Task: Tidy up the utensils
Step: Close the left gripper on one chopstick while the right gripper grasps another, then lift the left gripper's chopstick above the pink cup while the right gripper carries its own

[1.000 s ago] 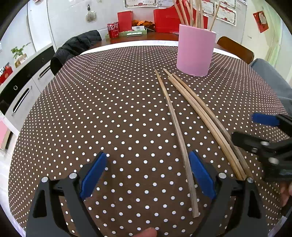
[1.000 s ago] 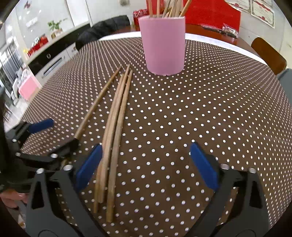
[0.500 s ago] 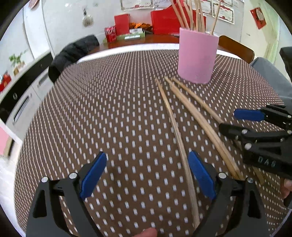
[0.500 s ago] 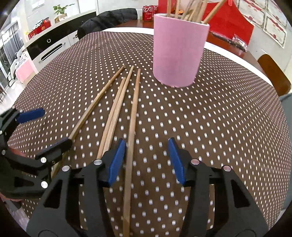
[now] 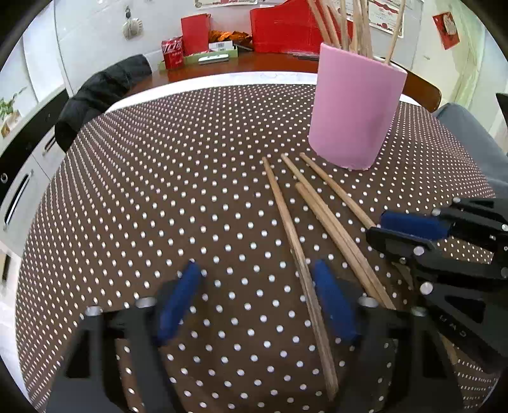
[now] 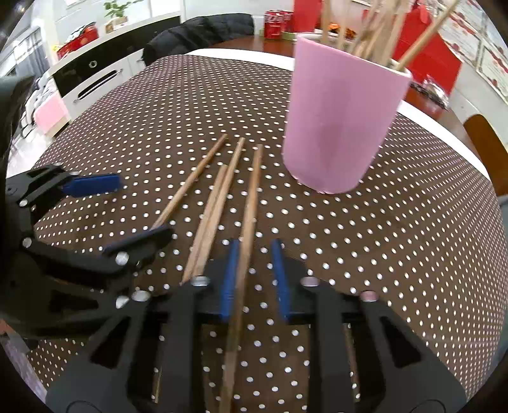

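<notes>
Four loose chopsticks [image 6: 219,203] are lying beside the pink holder [image 6: 339,127]; the right gripper [image 6: 254,276] is narrowing around one [image 6: 250,203], the left gripper [image 5: 257,298] half-closing around another [image 5: 295,244], for lifting.

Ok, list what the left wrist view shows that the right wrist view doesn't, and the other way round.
Left wrist only: the left gripper from behind, its jaws closing, with the leftmost chopstick between them beside one pad; a round ornament on the wall.
Right wrist only: the right gripper from behind, shut on the rightmost chopstick.
Both: the pink holder with sticks in it, four loose chopsticks, the dotted tablecloth, the black jacket, and the other gripper side-on.
</notes>
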The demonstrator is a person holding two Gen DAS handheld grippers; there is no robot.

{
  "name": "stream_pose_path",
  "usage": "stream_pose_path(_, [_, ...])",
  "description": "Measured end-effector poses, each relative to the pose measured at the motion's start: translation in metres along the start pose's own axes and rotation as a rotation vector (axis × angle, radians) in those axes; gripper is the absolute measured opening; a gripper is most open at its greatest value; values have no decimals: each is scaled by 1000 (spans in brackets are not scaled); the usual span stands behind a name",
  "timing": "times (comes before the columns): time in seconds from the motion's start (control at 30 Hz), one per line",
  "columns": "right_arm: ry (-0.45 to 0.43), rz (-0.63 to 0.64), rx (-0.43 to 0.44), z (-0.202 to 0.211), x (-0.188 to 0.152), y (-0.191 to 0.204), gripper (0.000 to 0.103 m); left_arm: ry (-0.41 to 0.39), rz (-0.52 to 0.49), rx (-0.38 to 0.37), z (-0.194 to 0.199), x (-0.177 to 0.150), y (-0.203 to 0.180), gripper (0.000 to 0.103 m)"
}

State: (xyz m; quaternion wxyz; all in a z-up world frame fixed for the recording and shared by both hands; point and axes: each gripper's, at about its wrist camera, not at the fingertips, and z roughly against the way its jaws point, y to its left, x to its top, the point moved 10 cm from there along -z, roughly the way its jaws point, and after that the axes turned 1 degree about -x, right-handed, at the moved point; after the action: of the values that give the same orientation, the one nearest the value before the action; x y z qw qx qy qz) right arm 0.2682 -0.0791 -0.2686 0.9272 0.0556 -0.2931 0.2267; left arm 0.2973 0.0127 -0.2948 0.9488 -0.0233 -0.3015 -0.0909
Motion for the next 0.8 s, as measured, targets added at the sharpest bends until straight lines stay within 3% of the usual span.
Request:
stream_pose_path(0.03, [3,1,3,-1,1,2,7,0,-14,-12,1,2,-3,41])
stream_pose_path(0.07, [3,-5,11,-1,2,3,6,4,-22,-25,2,3,-5,23])
stream_pose_path(0.13, [-3,-24,33,0,-2,3,6,8,-29,-43,2,2,-7,7])
stream_pose_path(0.4, [-120,-167,159,32,-11,-5,6,-60,52,-73,24,-7,4,5])
stream_pose_path(0.6, [-256,-234,222,73,-6,-13,6,-193,126,-121,65,7,10,5])
stream_pose_path(0.8, [-447,-285,260,130,21,-27,6,-353,139,-179,115,40,-1,5])
